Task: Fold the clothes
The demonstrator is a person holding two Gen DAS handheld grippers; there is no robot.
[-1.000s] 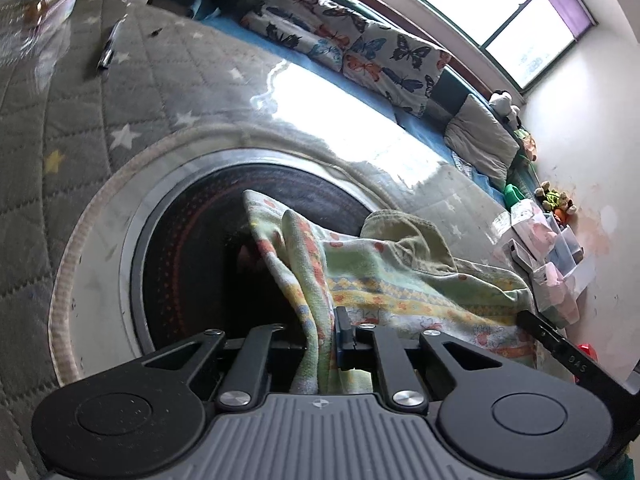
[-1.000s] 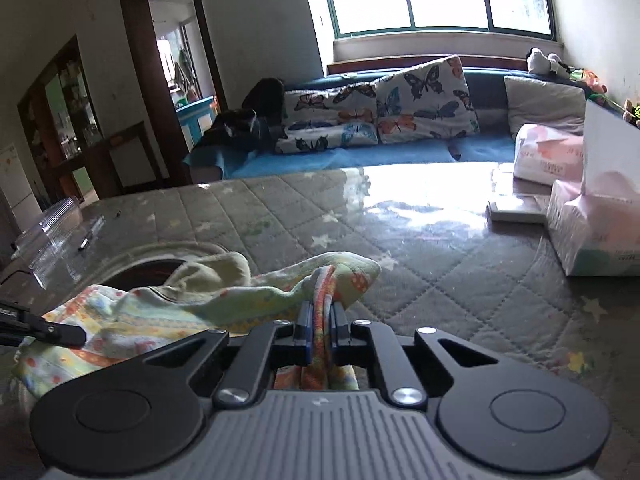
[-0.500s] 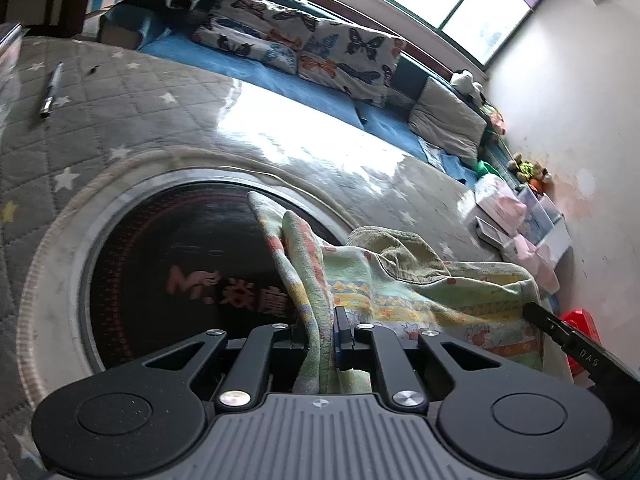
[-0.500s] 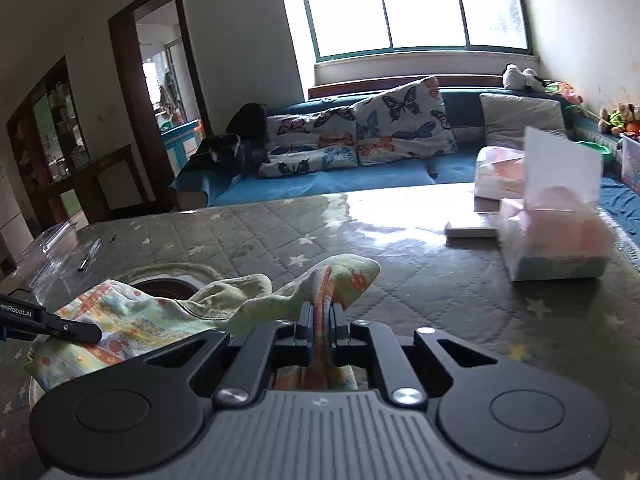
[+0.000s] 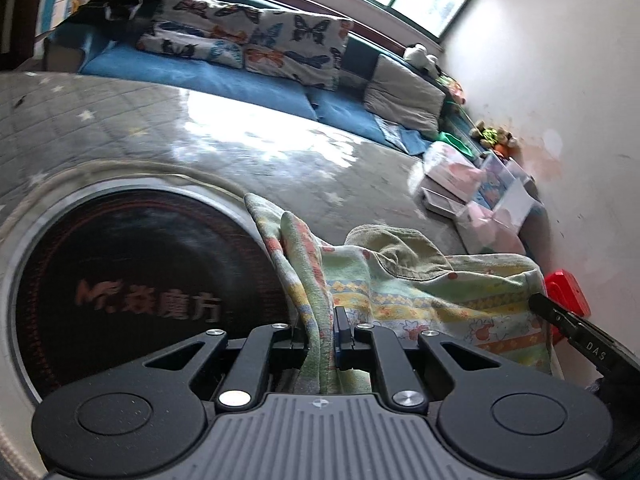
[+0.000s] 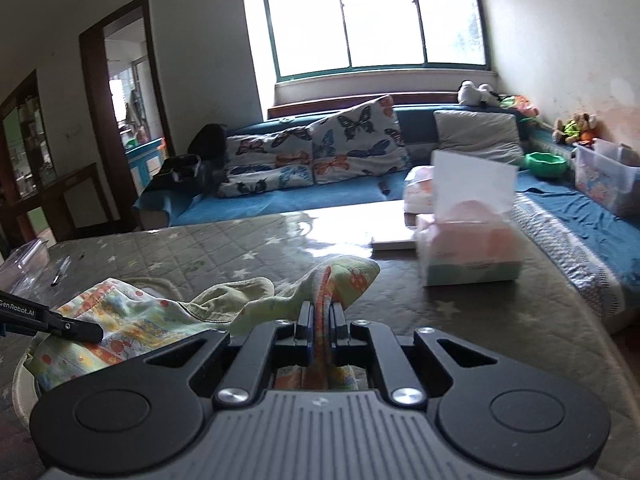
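Observation:
A small pale green garment [image 5: 420, 284] with orange and yellow printed bands hangs stretched between my two grippers above the table. My left gripper [image 5: 322, 330] is shut on one bunched edge of it, the cloth rising in a fold between the pads. My right gripper [image 6: 322, 322] is shut on the opposite edge, where a corner of the garment [image 6: 344, 276] stands up past the fingertips. The right gripper's black finger [image 5: 576, 340] shows at the right of the left wrist view, and the left gripper's finger [image 6: 60, 326] at the left of the right wrist view.
Below the cloth lies a grey quilted star-print table cover [image 6: 460, 312] around a round black inset [image 5: 120, 280] with lettering. Pink tissue packs [image 6: 468, 248] and a flat book [image 6: 394, 243] sit at the far right. A pen [image 6: 60, 276] lies far left. A blue sofa [image 6: 280, 204] runs behind.
Both grippers have risen and moved across the table with the garment held between them. The tissue packs now sit closer in the right wrist view. Both grips stayed shut.

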